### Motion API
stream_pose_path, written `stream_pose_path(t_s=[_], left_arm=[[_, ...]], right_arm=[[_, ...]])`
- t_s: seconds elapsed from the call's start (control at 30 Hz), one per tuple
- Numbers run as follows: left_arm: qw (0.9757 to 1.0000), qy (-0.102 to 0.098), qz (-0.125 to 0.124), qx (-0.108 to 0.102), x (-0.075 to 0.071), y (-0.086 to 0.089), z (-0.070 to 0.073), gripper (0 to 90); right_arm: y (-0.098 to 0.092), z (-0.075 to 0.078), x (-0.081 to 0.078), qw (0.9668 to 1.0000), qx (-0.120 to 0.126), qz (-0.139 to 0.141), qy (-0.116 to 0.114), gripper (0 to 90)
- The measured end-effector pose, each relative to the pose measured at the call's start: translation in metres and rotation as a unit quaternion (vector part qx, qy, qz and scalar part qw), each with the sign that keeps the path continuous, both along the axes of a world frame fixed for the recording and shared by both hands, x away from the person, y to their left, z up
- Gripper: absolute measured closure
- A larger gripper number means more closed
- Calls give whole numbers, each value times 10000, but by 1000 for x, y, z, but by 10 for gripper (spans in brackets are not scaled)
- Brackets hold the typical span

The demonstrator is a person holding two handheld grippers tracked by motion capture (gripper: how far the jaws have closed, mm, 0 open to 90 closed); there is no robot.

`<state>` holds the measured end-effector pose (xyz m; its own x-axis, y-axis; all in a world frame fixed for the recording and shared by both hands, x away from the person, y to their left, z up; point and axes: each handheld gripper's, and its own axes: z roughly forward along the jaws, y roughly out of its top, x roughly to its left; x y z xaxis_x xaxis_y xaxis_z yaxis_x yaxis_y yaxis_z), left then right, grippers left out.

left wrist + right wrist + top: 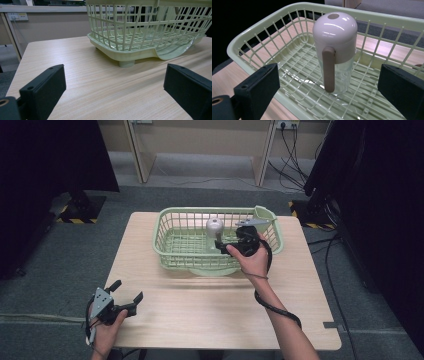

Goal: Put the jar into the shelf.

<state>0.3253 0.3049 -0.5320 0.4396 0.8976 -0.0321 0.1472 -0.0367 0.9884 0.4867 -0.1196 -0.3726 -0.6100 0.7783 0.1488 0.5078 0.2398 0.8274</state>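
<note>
- left gripper (126,293) jaws wide apart, held low by left hand (105,327) at table's near-left corner
- right gripper (223,241) jaws spread, right hand (252,260) reaching forward, forearm extended from near edge

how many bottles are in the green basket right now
1. A clear bottle with a pale domed cap stands upright inside the green basket, in front of the open right gripper. No others visible.
</note>
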Motion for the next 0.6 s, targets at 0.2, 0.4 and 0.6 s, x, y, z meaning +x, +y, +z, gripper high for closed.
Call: stream_pose_path(t_s=[0.2,0.4,0.6], left_arm=[[10000,1,0,-1,0,0,0,37],[10000,-2,3,3,0,0,0,37],[10000,-4,4,4,0,0,0,37]], right_arm=[[-5,-1,-7,10000,14,12,-32,45],[-9,-3,-13,10000,21,29,-53,45],[-13,-6,-21,9999,76,4,-107,45]])
